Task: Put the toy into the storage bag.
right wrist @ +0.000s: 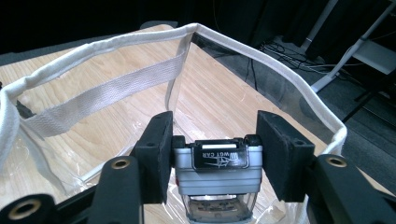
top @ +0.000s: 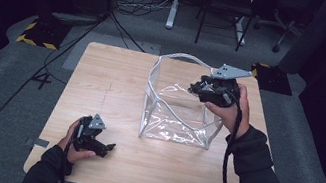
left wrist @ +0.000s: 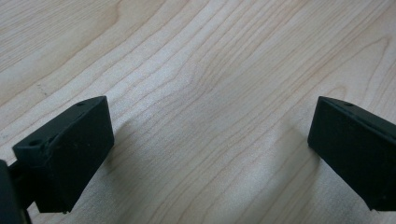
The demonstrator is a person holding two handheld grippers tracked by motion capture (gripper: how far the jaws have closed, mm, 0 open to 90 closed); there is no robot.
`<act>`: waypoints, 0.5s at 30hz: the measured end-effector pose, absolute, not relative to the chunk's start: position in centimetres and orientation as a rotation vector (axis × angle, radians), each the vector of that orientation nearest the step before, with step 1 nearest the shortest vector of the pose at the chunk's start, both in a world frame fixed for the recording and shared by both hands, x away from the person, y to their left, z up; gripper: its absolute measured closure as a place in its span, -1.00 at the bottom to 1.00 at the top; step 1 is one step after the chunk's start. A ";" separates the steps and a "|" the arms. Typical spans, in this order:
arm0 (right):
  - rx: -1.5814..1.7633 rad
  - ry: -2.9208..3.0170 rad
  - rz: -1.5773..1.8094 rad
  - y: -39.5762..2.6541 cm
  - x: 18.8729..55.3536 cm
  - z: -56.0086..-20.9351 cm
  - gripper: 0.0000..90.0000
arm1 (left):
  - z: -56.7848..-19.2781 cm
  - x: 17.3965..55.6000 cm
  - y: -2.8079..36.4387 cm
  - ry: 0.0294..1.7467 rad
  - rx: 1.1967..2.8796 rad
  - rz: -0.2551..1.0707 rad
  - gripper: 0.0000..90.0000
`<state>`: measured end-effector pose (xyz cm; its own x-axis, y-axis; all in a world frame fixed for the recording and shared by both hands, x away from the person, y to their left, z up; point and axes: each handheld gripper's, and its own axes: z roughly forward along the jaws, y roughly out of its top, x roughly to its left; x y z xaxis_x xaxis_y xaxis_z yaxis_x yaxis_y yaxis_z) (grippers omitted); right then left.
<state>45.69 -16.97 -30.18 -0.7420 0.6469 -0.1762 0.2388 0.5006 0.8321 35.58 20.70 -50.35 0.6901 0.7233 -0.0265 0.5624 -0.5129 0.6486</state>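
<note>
Now, bag point(top: 176, 119): clear, mouth up, mid-surface point(top: 116, 88).
Right gripper point(top: 202, 89): over the bag's right rim, clamped on a small grey car point(right wrist: 218, 172).
Car: directly above the bag's opening, so the drop looks straight down.
Left gripper point(left wrist: 205, 154): jaws wide, empty, resting near the front-left, well apart from the bag.

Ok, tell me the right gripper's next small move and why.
Probably lower it straight down into the bag. The right gripper is shut on a small silver car and sits just above the bag's open rim, so the car likely needs to be nearer the bottom before release.
</note>
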 end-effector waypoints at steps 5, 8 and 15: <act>0.734 2.325 1.113 -16.8 46.1 -30.1 0.08 | -50.4 35.6 20.7 0.979 2.259 0.322 -0.99; 0.739 2.362 1.082 -16.7 46.2 -30.1 0.08 | -50.3 35.6 20.7 0.980 2.260 0.327 -0.99; 0.742 2.443 0.987 -16.3 46.4 -30.5 0.08 | -50.3 35.6 20.7 0.980 2.260 0.328 -0.99</act>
<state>46.39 -16.26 -30.47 -0.7786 0.6060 -0.1631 0.3226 0.6095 0.7242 35.58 20.70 -50.34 0.6900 0.7234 -0.0258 0.5624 -0.5132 0.6483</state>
